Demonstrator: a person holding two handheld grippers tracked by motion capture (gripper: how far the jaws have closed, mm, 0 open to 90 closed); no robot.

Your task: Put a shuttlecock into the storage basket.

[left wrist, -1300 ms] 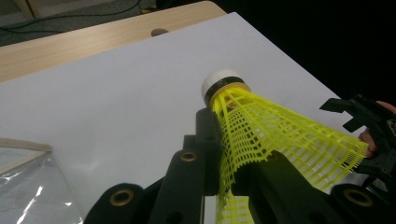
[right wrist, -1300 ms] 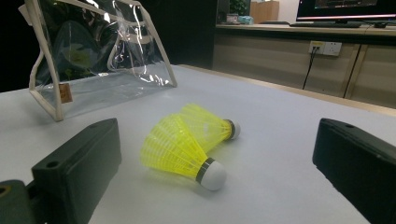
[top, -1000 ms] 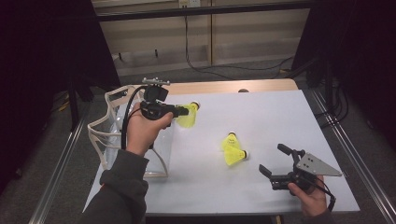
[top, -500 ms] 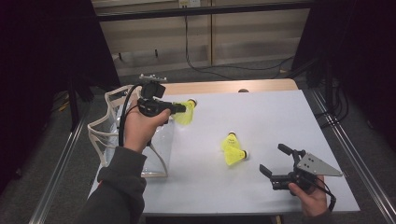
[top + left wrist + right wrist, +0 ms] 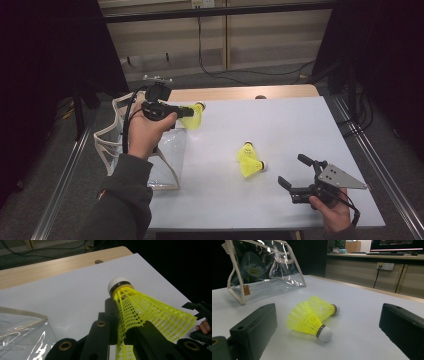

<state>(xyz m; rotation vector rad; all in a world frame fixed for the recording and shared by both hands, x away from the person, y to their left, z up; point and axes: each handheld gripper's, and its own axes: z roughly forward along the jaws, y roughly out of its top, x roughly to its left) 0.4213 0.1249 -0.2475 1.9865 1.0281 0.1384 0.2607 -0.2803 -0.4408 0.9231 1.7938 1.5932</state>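
Yellow plastic mesh marks the shuttlecock [image 5: 140, 312] clamped by its skirt between the jaws of the left gripper [image 5: 187, 111], its white cork tip pointing away from the hand. It hangs above the white table [image 5: 280, 120], just beside the mouth of the clear bag [image 5: 165, 160] at the table's left edge. Compared with a second ago, the left hand [image 5: 142, 132] has shifted slightly toward that bag, its grip on the shuttlecock unchanged. Two more yellow shuttlecocks [image 5: 250, 161] lie touching each other near the table's middle. Near them, the right gripper [image 5: 292, 172] rests at the front right, jaws spread wide and empty, in the same spot as before.
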